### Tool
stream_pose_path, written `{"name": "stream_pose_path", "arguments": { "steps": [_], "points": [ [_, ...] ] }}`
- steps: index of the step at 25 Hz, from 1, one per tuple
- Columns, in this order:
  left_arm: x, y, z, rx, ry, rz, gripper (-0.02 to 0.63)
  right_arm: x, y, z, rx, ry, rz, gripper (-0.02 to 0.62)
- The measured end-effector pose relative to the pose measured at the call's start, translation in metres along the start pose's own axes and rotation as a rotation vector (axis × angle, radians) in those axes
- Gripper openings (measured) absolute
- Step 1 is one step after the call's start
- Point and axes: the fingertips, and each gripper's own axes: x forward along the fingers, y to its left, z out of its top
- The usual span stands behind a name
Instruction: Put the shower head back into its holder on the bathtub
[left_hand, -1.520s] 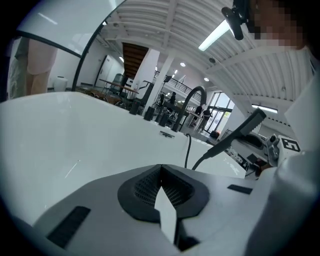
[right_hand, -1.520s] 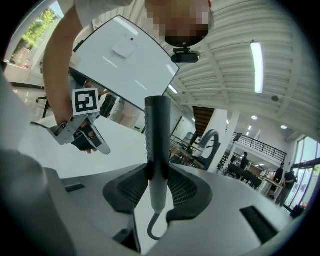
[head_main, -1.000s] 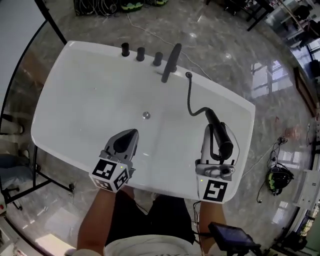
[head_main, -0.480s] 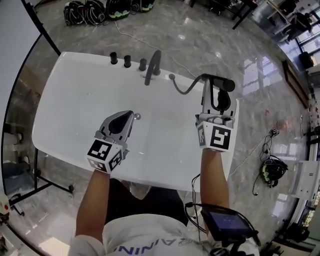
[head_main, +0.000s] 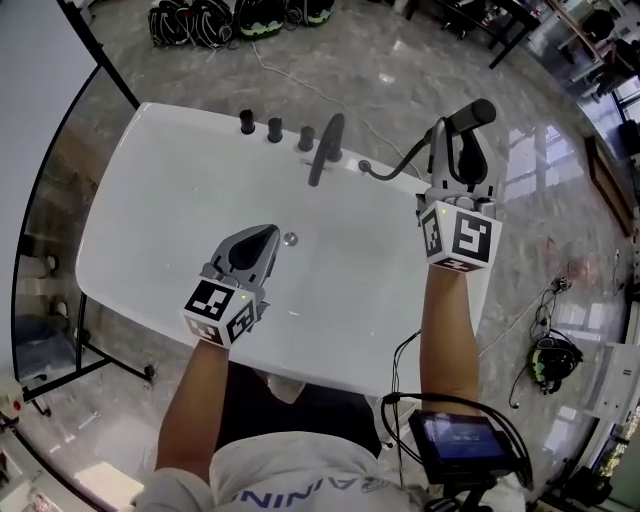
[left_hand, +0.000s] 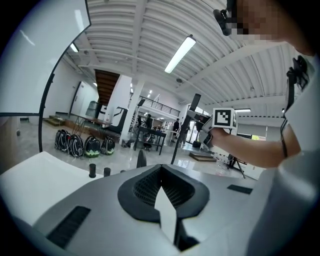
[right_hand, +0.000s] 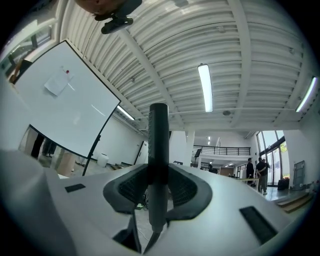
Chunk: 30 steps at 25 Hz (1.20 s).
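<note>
The black shower head (head_main: 470, 117) is held above the white bathtub's (head_main: 160, 200) far right corner, and my right gripper (head_main: 456, 150) is shut on its handle. In the right gripper view the handle (right_hand: 159, 131) stands upright, clamped between the jaws (right_hand: 159, 172). Its black hose (head_main: 400, 165) curves down to a small black fitting (head_main: 365, 167) on the far rim, right of the spout (head_main: 325, 148). My left gripper (head_main: 252, 252) hovers over the tub's middle near the drain (head_main: 290, 238). It is shut and holds nothing, its jaws (left_hand: 161, 170) meeting at the tips.
Three black knobs (head_main: 275, 130) stand left of the spout on the far rim. Bags (head_main: 210, 20) and a cable lie on the marble floor beyond the tub. A black frame (head_main: 100, 50) stands at the left, and a headset (head_main: 548, 358) lies on the floor at the right.
My right gripper has lifted the shower head from inside the tub's near right part up and away to the far right corner. The left gripper has risen a little.
</note>
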Motion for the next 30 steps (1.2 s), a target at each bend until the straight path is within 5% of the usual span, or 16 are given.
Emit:
{"name": "stream_pose_path", "arguments": {
  "steps": [9,16,21,30],
  "points": [
    [0.011,0.019,-0.019,-0.023,0.011,0.028,0.017,0.059,-0.016,-0.064,0.093,0.058,-0.014,0.124],
    [0.028,0.048,-0.070,-0.058,0.015,0.044,0.017,0.077,-0.002,-0.195,0.319,0.204,-0.021,0.124],
    [0.051,0.066,-0.132,-0.106,0.059,0.036,0.017,0.074,0.016,-0.287,0.339,0.290,0.011,0.124],
    [0.066,0.090,-0.208,-0.139,0.111,0.055,0.017,0.084,0.047,-0.392,0.356,0.357,0.074,0.124]
  ]
}}
